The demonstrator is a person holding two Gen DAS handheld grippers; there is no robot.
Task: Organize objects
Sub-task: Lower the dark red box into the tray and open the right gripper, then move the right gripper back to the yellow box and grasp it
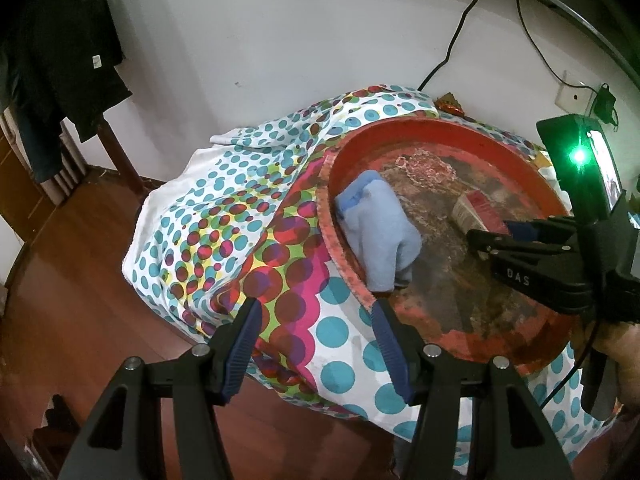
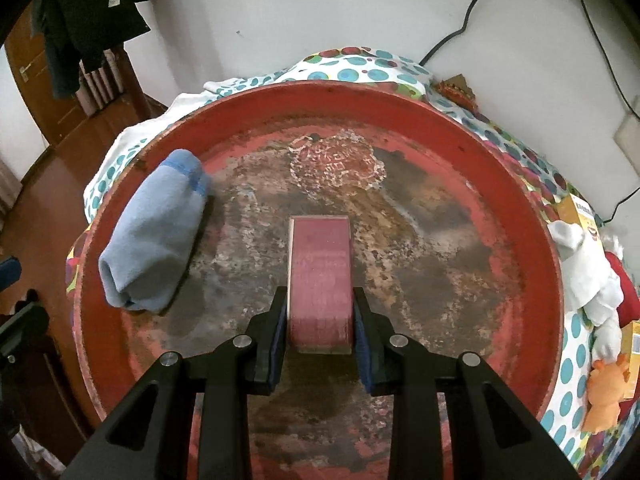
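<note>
Red box gripped over the worn red tray.

The small red box (image 2: 320, 280) is clamped by its long sides in the right gripper (image 2: 320, 322), above the tray (image 2: 520, 280); it is judged light and stiff (crushable). The left gripper (image 1: 316, 340) is held wide, empty, near the soft blue cloth (image 1: 380, 232).

The small red box (image 2: 320, 280), pale-edged and faintly printed, sits pinched between my right fingers, long side running up the frame, low over the middle of the round red tray (image 2: 520, 184), whose floor is worn brown. A folded light-blue cloth (image 2: 154, 236) leans against the tray's left rim
</note>
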